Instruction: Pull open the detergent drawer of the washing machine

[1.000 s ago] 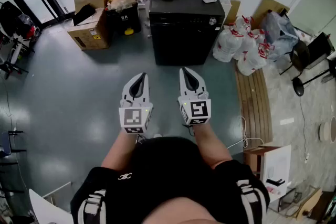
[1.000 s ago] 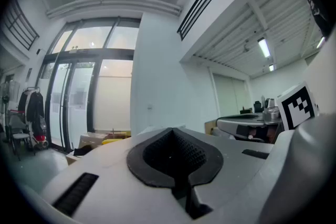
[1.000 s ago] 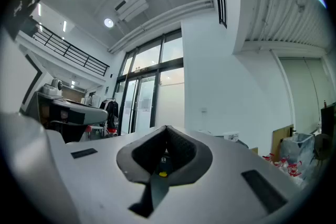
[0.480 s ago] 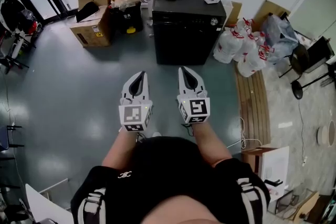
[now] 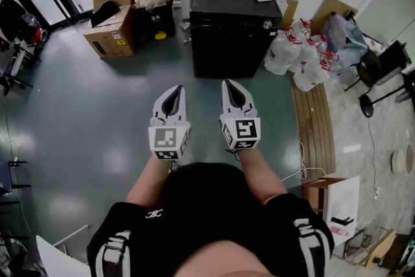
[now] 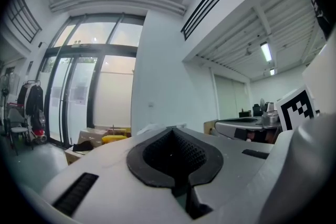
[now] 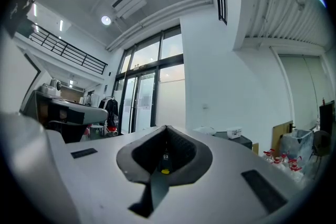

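Nothing done yet: left tool [image 5: 175, 93] and right tool [image 5: 231, 87] are both clenched on nothing, the black washing machine [image 5: 230, 48] well ahead of them, its detergent drawer yet to be reached and pulled

We see the washer [image 5: 228, 42] in the upper middle of the head view, a squat black box standing upright on the floor with its back to the wall. Its dark front faces the bottom of the frame, and its flat top is just as black. Along the upper edge of the front runs a narrow control strip [image 5: 224, 24], with a small pale knob [image 5: 266, 24] at its right end. The drawer should sit in that strip, but we cannot pick out its outline; the strip looks flush, with no part standing out from the front. In the right gripper view the washer shows only as a small dark shape right of centre.
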Available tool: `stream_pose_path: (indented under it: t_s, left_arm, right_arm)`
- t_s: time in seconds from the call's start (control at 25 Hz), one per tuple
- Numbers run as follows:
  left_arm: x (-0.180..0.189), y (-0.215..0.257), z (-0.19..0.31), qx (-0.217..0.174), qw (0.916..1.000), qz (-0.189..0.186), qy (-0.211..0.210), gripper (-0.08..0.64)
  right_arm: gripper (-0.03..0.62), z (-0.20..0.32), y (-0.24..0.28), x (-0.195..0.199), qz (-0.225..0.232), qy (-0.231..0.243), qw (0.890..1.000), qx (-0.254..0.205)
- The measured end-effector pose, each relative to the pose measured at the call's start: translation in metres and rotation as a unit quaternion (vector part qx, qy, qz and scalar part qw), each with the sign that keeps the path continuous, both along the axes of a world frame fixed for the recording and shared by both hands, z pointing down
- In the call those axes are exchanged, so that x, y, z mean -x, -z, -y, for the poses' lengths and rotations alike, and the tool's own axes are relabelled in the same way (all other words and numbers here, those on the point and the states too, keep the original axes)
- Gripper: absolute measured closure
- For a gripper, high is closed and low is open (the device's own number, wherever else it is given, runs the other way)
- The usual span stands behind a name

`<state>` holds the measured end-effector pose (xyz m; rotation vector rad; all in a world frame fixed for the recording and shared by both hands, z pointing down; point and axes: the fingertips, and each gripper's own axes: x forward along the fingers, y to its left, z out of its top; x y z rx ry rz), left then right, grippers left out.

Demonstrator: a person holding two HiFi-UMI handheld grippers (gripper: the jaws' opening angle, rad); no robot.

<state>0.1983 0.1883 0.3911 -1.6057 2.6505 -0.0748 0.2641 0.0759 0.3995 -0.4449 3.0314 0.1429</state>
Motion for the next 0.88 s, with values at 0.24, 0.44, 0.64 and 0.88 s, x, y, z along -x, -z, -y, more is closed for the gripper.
stream_pose_path:
  t_s: [0.24,0.44,0.64,0.88]
  left_arm:
    - [0.03,-0.001,-0.01,0.003,0.9998,0.012,-0.013,0.56]
    - [0.049,-0.007,-0.011,0.01,0.9998,0.008,-0.012,0.558]
    - [0.071,-0.009,-0.002,0.008,0.9999,0.0,-0.007,0.558]
    - [0.103,-0.016,0.02,0.002,1.0,0.004,0.008,0.558]
  right_arm:
    - [0.591,-0.015,-0.002,0.025,-0.001,-0.011,1.0,-0.003]
    - [0.591,-0.015,-0.005,0.04,-0.003,-0.013,1.0,0.002]
    - [0.591,-0.005,-0.005,0.062,-0.003,-0.008,1.0,0.0]
    - [0.591,0.025,-0.007,0.094,0.006,-0.001,1.0,-0.008]
